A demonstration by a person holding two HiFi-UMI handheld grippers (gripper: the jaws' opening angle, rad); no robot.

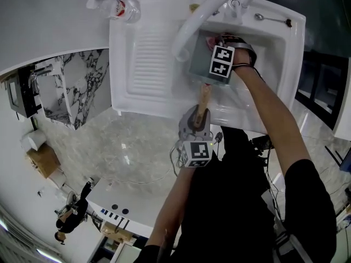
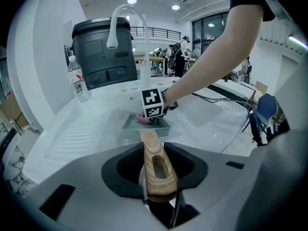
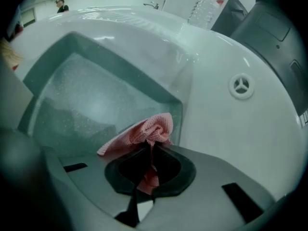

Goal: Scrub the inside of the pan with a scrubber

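A square grey pan (image 1: 198, 59) sits in the white sink's basin (image 1: 274, 64), its wooden handle (image 1: 204, 98) pointing toward me. My left gripper (image 1: 198, 118) is shut on that handle (image 2: 150, 143), which fills the gap between the jaws of the left gripper (image 2: 156, 166). My right gripper (image 1: 213, 47) reaches into the pan from the right, shut on a pink mesh scrubber (image 1: 210, 41). In the right gripper view the scrubber (image 3: 147, 131) bunches out of the right gripper (image 3: 151, 163) over the pan's speckled inside (image 3: 86, 100). The left gripper view shows the pan (image 2: 139, 128) with the scrubber (image 2: 143, 121) inside.
A white curved faucet (image 1: 200, 18) arches over the pan. To the left lies the ribbed drainboard (image 1: 148, 59), with a water bottle (image 1: 118, 7) at the back edge. A spoon (image 1: 271, 19) rests on the sink's back rim. A black appliance (image 2: 103, 52) stands behind the sink.
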